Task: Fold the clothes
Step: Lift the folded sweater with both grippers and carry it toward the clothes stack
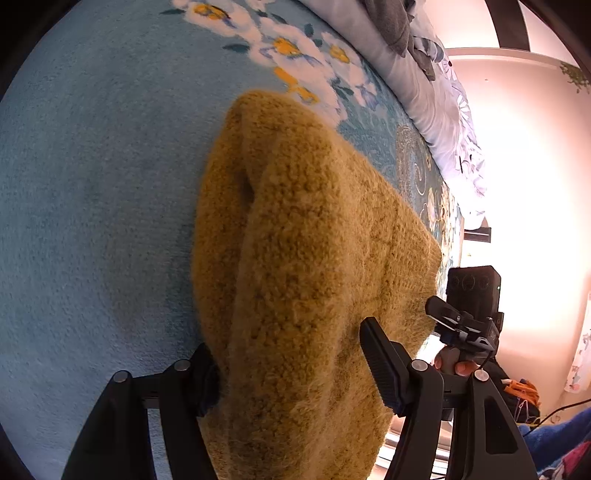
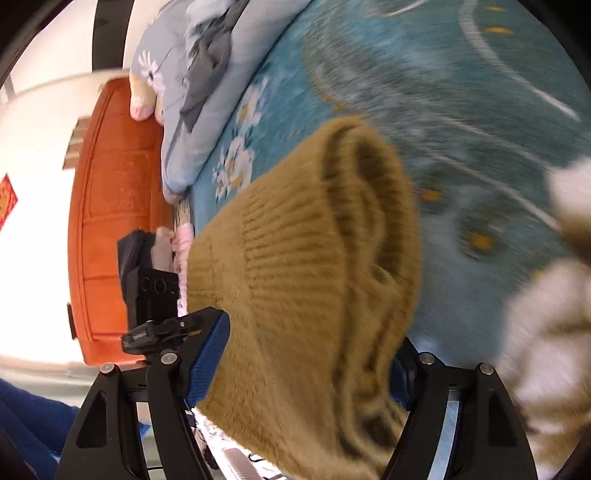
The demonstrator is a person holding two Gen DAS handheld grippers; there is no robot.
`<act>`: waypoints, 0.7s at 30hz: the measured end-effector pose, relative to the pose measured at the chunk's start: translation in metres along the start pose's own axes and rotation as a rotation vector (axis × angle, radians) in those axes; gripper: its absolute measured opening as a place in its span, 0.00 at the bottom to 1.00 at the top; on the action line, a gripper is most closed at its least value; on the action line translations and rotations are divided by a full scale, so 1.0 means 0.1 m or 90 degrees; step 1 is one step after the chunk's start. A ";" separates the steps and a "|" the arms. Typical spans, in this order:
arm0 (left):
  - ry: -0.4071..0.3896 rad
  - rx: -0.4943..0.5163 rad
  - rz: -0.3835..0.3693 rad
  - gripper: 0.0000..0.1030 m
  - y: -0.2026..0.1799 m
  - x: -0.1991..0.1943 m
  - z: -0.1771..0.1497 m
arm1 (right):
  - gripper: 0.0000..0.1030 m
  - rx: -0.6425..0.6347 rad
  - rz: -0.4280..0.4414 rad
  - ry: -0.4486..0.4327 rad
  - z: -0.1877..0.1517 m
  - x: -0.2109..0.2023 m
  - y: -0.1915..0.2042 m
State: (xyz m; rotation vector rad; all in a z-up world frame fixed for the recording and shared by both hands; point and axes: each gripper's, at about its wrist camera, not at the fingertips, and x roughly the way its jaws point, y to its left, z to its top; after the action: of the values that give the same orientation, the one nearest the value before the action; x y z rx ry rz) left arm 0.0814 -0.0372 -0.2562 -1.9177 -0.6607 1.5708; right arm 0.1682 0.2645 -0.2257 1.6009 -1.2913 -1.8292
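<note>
Teal floral blanket [image 1: 92, 184] underneath; left tool [image 1: 291, 373] and right tool [image 2: 314, 362] both pinching mustard sweater [image 1: 303, 240].

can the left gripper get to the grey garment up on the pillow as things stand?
Probably not: the left gripper has the mustard sweater bunched between its fingers, and the grey garment lies beyond it on the pillow.

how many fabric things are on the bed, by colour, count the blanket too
mustard yellow: 1, the sweater
teal with white flowers: 1, the blanket spread under it
pale blue-grey floral: 1, the quilt along the far edge
dark grey: 1, the garment lying on the quilt
cream fluffy: 1, the fabric at the right wrist view's edge, too blurred to name
total: 5
</note>
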 end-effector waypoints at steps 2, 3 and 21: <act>-0.002 -0.003 0.007 0.67 0.00 -0.02 -0.02 | 0.76 0.007 0.007 -0.001 0.01 0.01 -0.01; -0.004 -0.004 0.012 0.67 -0.01 -0.03 -0.04 | 0.76 0.011 0.010 -0.001 0.01 0.02 -0.01; -0.042 0.034 0.014 0.35 -0.56 -0.69 -0.57 | 0.40 0.083 -0.049 -0.039 -0.31 -0.37 0.52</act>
State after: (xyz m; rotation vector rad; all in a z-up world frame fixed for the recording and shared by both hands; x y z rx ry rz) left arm 0.1231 -0.0517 -0.1602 -1.8476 -0.6204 1.6544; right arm 0.1923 0.2555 -0.1601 1.6957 -1.4213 -1.8881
